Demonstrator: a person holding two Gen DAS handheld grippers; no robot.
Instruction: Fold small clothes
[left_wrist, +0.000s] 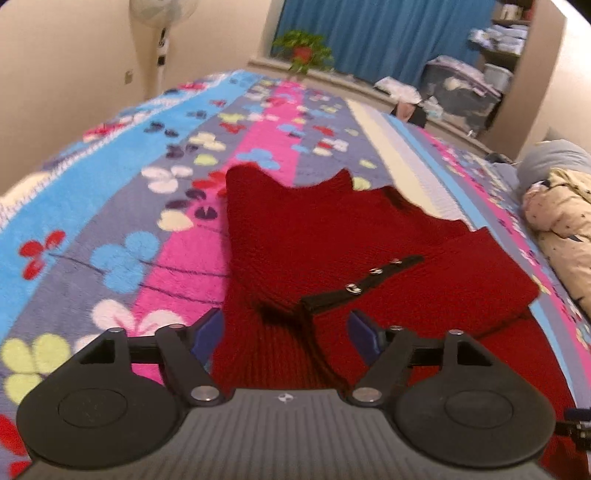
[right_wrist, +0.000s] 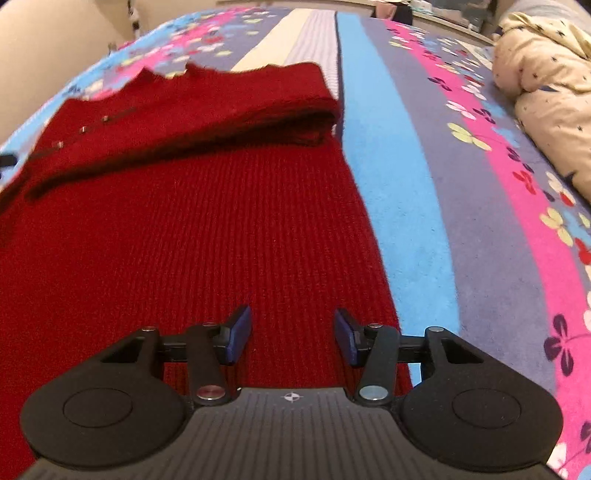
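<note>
Knitwear: the red sweater (right_wrist: 184, 221) lies mid-bed, partly folded, soft, limp and light by the look. Left gripper (left_wrist: 286, 332) and right gripper (right_wrist: 291, 336) hover spread, empty. Pinch the near hem corners, I judge.

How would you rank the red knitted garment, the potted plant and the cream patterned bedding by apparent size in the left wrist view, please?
1. Red knitted garment, largest by far, though it is also the nearest.
2. Cream patterned bedding, cut off at the right edge, so its full extent is unknown.
3. Potted plant, smallest, but farthest away.
</note>
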